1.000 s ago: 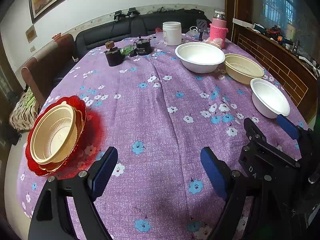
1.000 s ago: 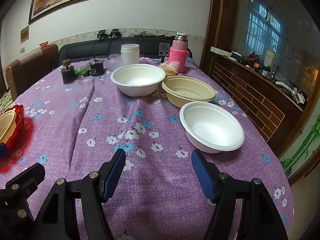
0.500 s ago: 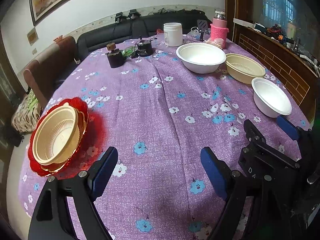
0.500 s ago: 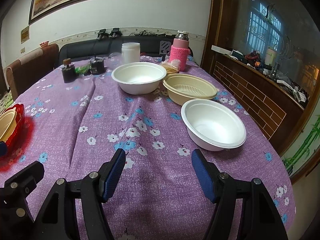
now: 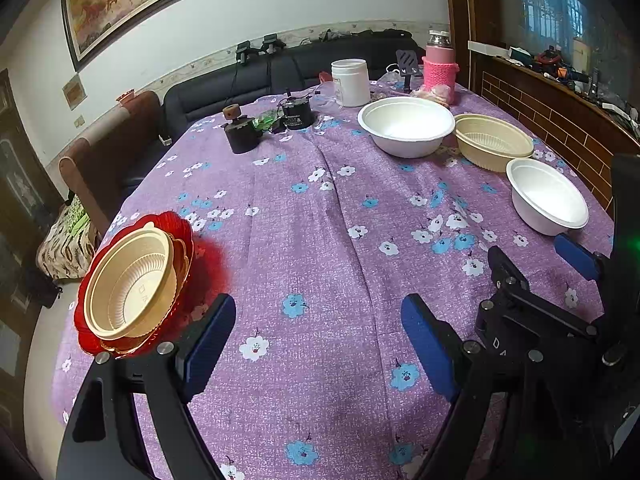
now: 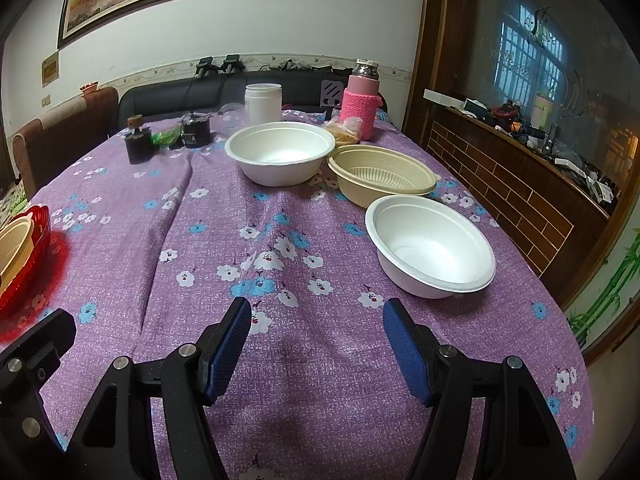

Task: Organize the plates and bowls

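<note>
Hovering: left gripper (image 5: 316, 344) and right gripper (image 6: 316, 344) above the bench (image 6: 208, 264) — jaws released, nothing between them.
Near right: small white bowl (image 6: 430, 246).
Far right: tan bowl (image 6: 382, 174) beside big white bowl (image 6: 280, 152).
Left edge: tan bowl in red plate (image 5: 102, 344) — stacked.

dim, sharp, heavy fisheye vignette
</note>
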### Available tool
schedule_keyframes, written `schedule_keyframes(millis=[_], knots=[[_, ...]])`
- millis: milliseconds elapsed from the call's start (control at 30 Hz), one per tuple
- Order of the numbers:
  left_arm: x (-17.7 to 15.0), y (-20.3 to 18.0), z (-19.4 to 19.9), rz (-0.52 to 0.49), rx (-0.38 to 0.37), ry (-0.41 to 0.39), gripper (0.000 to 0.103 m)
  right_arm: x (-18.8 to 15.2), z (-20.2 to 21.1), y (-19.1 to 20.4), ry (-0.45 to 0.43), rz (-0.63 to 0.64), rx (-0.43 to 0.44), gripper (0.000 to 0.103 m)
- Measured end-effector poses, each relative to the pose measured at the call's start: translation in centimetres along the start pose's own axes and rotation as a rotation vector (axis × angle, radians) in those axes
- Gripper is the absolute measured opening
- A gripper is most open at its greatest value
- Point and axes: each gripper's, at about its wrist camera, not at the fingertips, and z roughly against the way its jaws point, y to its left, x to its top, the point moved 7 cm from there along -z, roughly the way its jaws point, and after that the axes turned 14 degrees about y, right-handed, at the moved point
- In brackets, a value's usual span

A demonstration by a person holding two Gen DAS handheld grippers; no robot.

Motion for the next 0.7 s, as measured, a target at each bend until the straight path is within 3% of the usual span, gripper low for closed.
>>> schedule_keyframes(millis=[700], knots=[[0.04, 0.06, 0.37, -0.007, 0.024, -0.005, 0.084, -0.12, -0.02, 0.24, 0.003, -0.001, 0.008, 0.072]])
